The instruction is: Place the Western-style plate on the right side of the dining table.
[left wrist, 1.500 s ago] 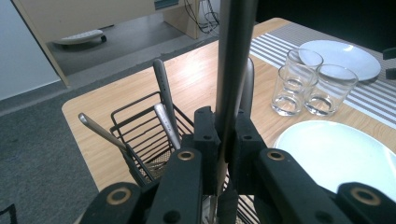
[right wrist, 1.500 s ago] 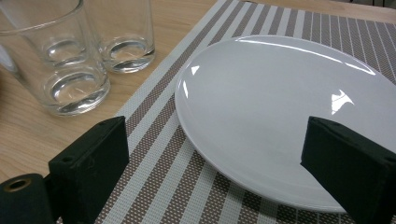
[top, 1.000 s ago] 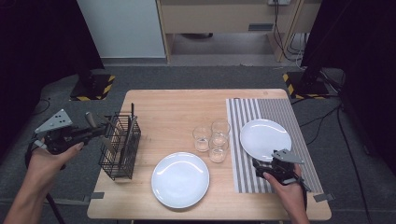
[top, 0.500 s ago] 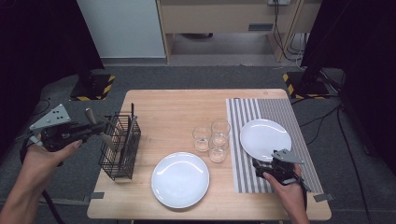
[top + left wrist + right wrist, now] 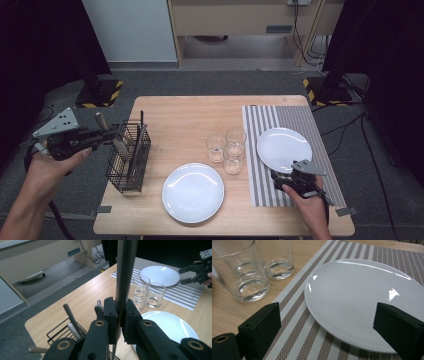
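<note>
The left gripper is clamping a dark, slender utensil between its nearly closed jaws, holding it above a black wire basket at the table's left side. More utensils are standing in that basket. The right gripper is resting with jaws wide apart and nothing between them, low over a striped placemat, facing a white plate that is lying on it. Three clear glasses are standing near the wooden table's middle, beside a second white plate.
</note>
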Demonstrator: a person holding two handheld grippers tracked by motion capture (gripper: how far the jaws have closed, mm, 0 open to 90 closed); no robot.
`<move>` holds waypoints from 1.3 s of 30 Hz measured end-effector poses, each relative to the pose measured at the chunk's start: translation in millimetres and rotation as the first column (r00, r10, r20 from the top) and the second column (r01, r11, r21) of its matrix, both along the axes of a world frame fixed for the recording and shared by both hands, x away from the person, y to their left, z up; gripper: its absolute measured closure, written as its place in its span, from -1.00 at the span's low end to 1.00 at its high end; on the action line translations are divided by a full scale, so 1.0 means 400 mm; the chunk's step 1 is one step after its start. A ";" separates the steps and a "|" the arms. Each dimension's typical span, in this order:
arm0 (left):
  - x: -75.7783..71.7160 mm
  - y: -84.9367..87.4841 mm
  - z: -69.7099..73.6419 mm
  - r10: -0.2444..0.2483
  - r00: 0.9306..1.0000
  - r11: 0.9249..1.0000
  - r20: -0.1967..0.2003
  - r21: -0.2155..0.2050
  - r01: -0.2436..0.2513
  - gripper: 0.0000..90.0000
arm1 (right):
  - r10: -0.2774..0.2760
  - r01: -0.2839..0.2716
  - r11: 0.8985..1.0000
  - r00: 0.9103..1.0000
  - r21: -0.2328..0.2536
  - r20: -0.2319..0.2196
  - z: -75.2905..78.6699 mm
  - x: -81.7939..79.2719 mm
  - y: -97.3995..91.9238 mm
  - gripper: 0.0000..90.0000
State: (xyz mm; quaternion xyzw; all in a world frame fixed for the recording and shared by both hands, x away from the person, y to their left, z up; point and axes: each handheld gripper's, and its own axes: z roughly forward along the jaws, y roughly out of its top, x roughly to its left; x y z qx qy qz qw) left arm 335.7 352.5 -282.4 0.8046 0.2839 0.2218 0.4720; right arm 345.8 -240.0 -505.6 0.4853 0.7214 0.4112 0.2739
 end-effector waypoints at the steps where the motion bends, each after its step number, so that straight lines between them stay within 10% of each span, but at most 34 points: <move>1: 0.001 -0.005 0.000 -0.001 1.000 1.000 0.002 0.000 0.001 0.85 | -0.001 0.001 1.000 1.000 0.000 0.000 0.000 0.000 0.000 -0.83; 39: 0.085 -0.218 -0.106 -0.133 0.989 0.991 -0.069 0.023 0.135 0.85 | -0.004 0.004 1.000 1.000 0.008 0.005 0.002 -0.001 -0.009 -0.83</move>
